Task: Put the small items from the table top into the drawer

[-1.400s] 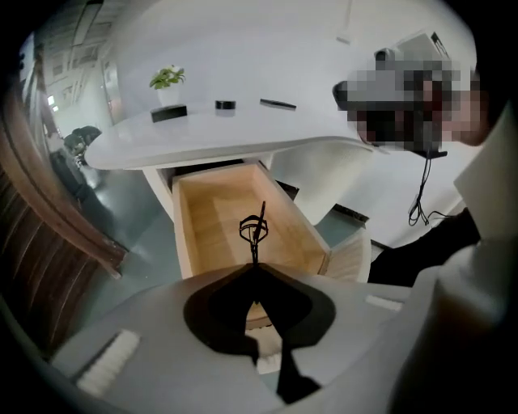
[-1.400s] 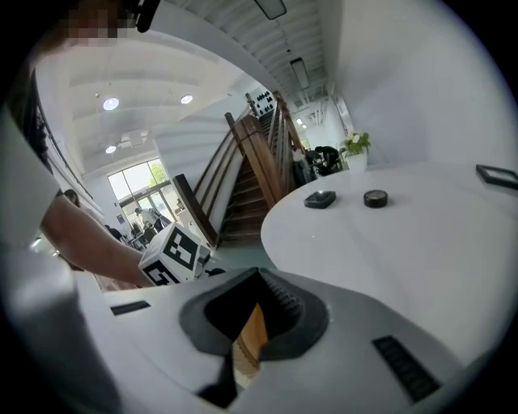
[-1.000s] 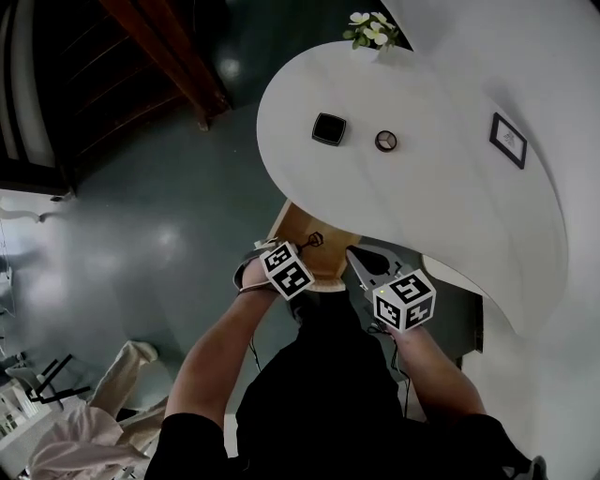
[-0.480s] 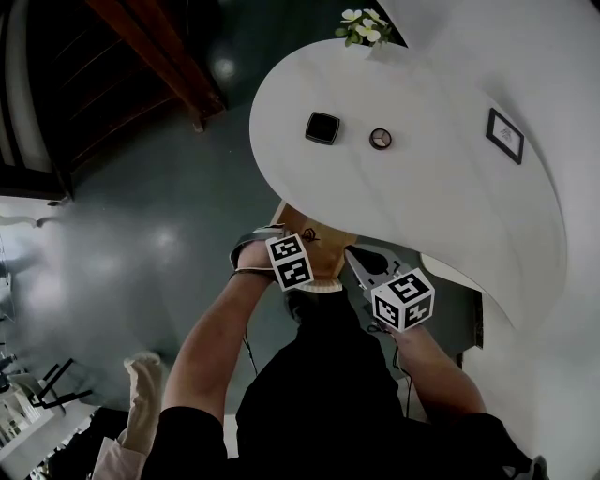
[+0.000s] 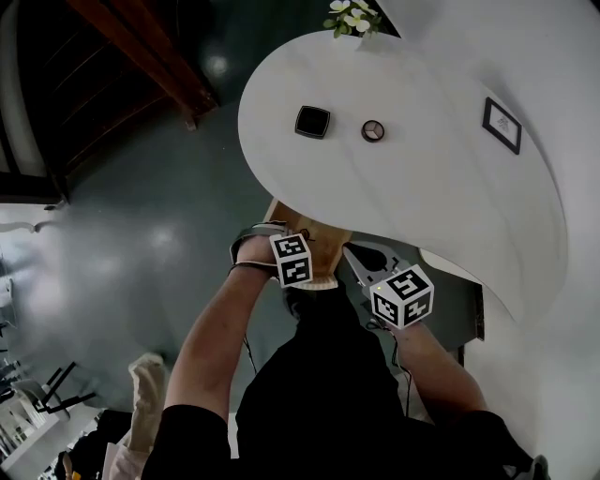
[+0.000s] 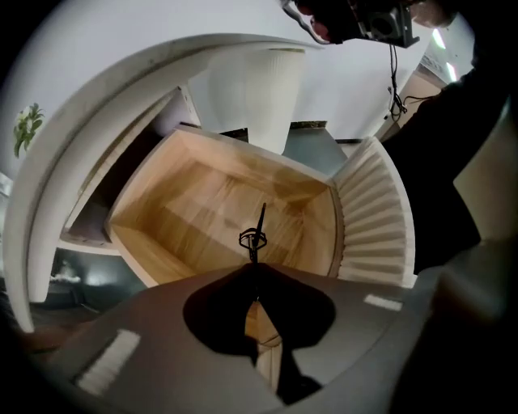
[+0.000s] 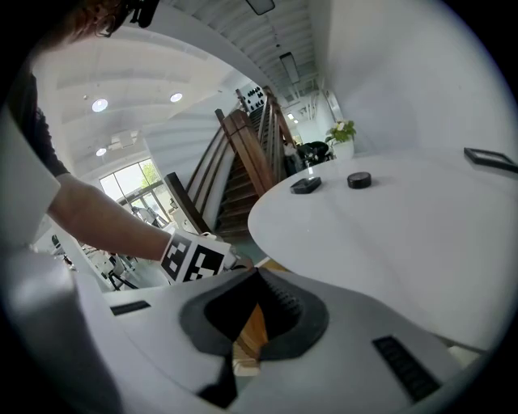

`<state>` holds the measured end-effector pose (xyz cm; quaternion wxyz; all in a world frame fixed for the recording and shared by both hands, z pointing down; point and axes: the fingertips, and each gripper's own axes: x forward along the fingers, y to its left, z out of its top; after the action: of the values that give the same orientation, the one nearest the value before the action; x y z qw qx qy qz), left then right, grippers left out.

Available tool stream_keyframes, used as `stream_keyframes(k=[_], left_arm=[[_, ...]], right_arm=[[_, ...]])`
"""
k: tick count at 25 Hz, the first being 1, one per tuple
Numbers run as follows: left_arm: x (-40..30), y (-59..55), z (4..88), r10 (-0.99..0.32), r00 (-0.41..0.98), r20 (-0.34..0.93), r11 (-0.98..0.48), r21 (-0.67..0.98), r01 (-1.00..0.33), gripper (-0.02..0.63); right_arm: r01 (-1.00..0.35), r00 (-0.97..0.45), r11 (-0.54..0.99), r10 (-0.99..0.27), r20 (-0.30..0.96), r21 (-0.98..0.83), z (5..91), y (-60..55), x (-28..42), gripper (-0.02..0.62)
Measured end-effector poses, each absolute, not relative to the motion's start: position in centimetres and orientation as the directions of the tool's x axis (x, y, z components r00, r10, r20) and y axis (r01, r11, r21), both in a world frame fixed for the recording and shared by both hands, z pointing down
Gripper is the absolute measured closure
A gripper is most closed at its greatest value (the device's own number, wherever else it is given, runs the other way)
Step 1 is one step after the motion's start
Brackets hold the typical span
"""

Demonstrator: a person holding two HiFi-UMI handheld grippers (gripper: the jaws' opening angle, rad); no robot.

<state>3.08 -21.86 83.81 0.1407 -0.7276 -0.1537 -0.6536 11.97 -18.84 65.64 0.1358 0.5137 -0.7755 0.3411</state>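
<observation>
My left gripper (image 6: 253,265) points straight down over the open wooden drawer (image 6: 188,212), shut on a thin black wire item (image 6: 253,238) with a small ring, which hangs inside the drawer's mouth. In the head view the left gripper (image 5: 300,242) sits at the drawer (image 5: 281,217) under the table's near edge. My right gripper (image 7: 257,273) is shut and holds nothing; it hovers just right of the drawer (image 5: 356,257). On the white table (image 5: 422,187) lie a black square item (image 5: 311,122) and a small round item (image 5: 373,130).
A black picture frame (image 5: 502,125) lies at the table's right, and a pot of white flowers (image 5: 349,17) stands at its far edge. The drawer's ribbed white front (image 6: 376,212) curves at the right. Wooden stairs (image 5: 141,56) rise beyond dark floor.
My left gripper has sunk a little toward the drawer and rolled about its own axis, the wire item still in it. The right gripper has stayed put.
</observation>
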Motion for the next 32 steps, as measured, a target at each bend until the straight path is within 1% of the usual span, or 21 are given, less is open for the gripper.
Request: stream_keyframes(k=[3,6,12,15,16,17,18,24,28,32], left_arm=[[3.1,-21.6,84.6,0.035,0.068,0.997,-0.898,0.001,0.441,0.583],[3.4,-21.0,84.9,0.054,0.067,0.996,-0.898,0.019,0.440,0.583],[3.2,-20.4,84.9,0.094,0.079,0.992,-0.915,0.055,0.399,0.582],[3.4,-20.8,84.2,0.093,0.116,0.989,-0.935,0.046,0.351,0.580],[3.5,-21.1,83.7,0.087,0.141,0.986,-0.945,0.037,0.326,0.567],[3.7,-21.3,83.1,0.081,0.169,0.982,-0.954,0.027,0.299,0.515],[3.8,-21.6,82.4,0.075,0.198,0.977,-0.962,0.019,0.271,0.494],[3.6,-23.9,77.2,0.013,0.362,0.932,-0.996,-0.020,0.087,0.492],[2.3,-25.1,73.3,-0.053,0.474,0.879,-0.996,-0.010,-0.092,0.492],[0.0,-25.9,69.1,-0.137,0.582,0.801,-0.962,0.033,-0.272,0.493]], right_arm=[[-0.889,-0.434,0.235,-0.705,0.561,-0.393,65.9,-18.7,12.2,0.584],[-0.890,-0.432,0.231,-0.704,0.564,-0.393,66.1,-18.4,12.6,0.584],[-0.891,-0.429,0.228,-0.706,0.564,-0.393,66.1,-18.0,13.0,0.584],[-0.892,-0.428,0.232,-0.705,0.565,-0.387,66.1,-17.9,13.1,0.584],[-0.893,-0.429,0.235,-0.704,0.565,-0.385,66.0,-17.9,13.1,0.584],[-0.892,-0.431,0.239,-0.703,0.565,-0.383,65.9,-17.9,13.0,0.584],[-0.892,-0.433,0.244,-0.702,0.565,-0.381,65.7,-17.9,12.8,0.584],[-0.890,-0.447,0.286,-0.704,0.552,-0.356,63.5,-18.8,11.3,0.584],[-0.891,-0.449,0.316,-0.713,0.538,-0.325,61.4,-19.0,10.0,0.584],[-0.896,-0.443,0.334,-0.727,0.524,-0.294,58.8,-18.8,8.6,0.584]])
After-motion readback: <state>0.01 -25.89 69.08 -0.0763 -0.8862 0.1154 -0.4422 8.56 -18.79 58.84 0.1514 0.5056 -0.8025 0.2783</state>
